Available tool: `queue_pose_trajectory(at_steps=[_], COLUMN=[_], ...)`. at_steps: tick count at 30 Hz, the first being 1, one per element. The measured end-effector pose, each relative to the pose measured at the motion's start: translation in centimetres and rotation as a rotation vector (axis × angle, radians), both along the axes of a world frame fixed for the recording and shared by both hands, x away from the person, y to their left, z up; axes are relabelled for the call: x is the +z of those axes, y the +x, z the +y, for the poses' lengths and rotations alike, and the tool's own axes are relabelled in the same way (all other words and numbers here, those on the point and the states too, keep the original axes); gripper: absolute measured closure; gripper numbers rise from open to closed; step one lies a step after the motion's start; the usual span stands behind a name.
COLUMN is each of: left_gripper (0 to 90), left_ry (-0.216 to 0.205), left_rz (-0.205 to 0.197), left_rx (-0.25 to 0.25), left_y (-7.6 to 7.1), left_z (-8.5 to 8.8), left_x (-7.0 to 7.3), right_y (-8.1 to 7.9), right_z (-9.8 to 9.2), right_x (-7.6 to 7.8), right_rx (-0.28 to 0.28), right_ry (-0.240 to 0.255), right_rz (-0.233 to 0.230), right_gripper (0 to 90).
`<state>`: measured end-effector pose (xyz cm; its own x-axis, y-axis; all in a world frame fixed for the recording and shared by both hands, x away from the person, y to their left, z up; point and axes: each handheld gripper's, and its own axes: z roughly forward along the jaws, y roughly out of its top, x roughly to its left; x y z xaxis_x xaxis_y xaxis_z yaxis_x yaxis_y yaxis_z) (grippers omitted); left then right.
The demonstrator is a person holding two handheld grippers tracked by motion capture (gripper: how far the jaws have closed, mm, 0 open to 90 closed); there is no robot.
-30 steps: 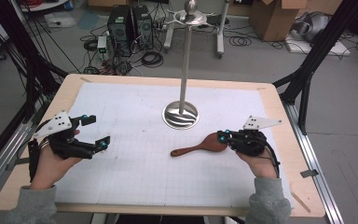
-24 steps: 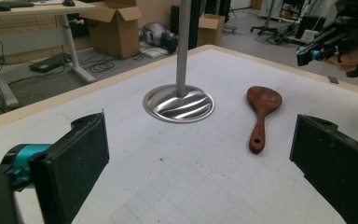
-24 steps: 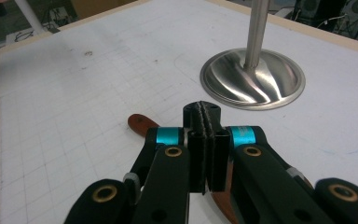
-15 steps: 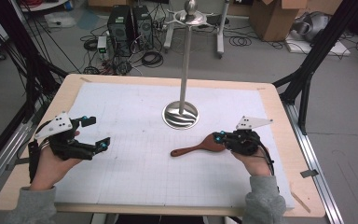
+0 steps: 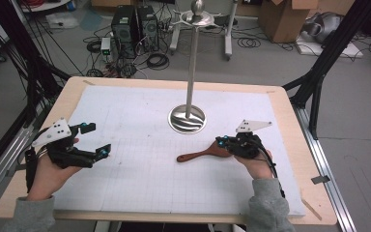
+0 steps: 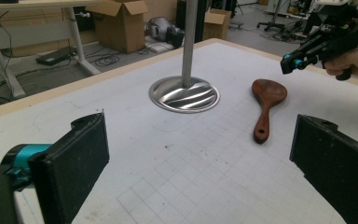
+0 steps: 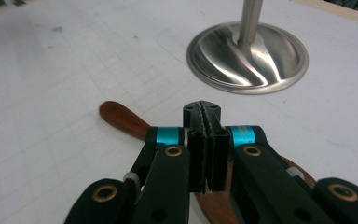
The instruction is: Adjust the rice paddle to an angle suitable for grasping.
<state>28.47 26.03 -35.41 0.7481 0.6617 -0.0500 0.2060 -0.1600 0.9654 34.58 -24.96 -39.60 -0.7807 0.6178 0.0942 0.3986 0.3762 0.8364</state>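
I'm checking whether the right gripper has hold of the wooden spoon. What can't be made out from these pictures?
- Right gripper view: the right gripper covers most of the wooden spoon; contact with its shut jaws can't be told.
- High view: right gripper too small to show a gap over the spoon.
- Left gripper view: the stand's pole is cut off by the top edge.

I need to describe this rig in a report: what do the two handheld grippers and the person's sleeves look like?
Both the left gripper and the right gripper are black, with flat black jaw pads, teal rings near the jaws, brass-coloured pivot pins, a pale three-cornered plate with dark dots on top, and a trailing black cable. The person wears grey sleeves.
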Motion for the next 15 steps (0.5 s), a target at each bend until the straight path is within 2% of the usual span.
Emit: queue_pose_trajectory(at_steps=[3,15], left_gripper=[4.9,5.0], left_ry=[0.002,0.003], left_rz=[0.003,0.005], left_rx=[0.006,0.029], left_y=[-0.1,-0.8], left_z=[0.2,1.0], left_x=[0.0,-0.1], right_y=[0.5,1.5], right_z=[0.5,1.7], right_x=[-0.6,-1.9], right_rx=[-0.002,-0.011], right_ry=[-0.027,-0.043], right_rz=[0.004,0.024], right_gripper=[89.1,89.1])
